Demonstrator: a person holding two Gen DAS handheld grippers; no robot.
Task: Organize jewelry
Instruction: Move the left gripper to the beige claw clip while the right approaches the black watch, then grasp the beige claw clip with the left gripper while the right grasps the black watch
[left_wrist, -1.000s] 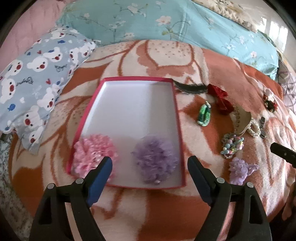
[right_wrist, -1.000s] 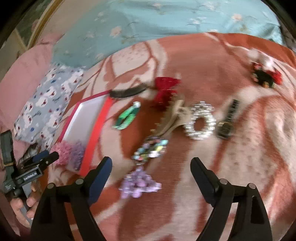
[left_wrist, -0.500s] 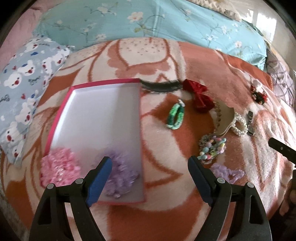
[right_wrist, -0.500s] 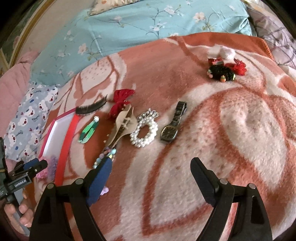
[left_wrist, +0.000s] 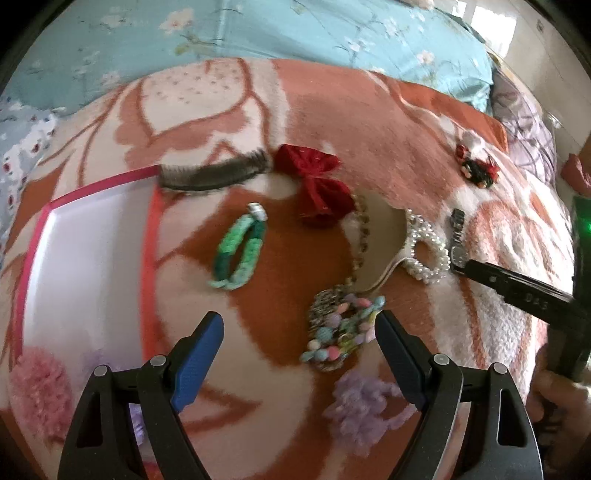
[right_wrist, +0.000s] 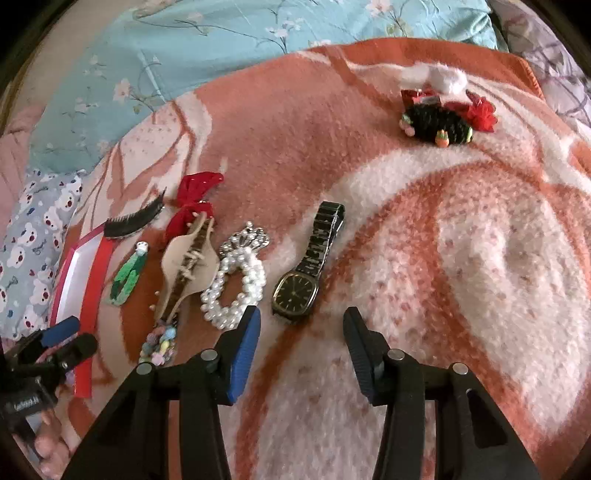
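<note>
Bed blanket (right_wrist: 461, 258) soft, yielding. Right tongs (right_wrist: 301, 334) just narrowing, empty, near watch (right_wrist: 295, 291): rigid, slippery; pinch case sides. Left tongs (left_wrist: 299, 341) wide open, empty.

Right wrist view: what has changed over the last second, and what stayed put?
The right tongs swung from the purple flower clip over to the watch and their jaws have just been closing, nothing gripped yet. The left tongs shifted from the tray toward the beaded piece, jaws wide. The jewelry stayed put.

Both wrist cams sit close above the blanket (left_wrist: 369, 122), angled steeply down. They share the pearl bracelet (left_wrist: 424, 251) and watch (right_wrist: 306, 273): frame right on the left cam, center on the right.
</note>
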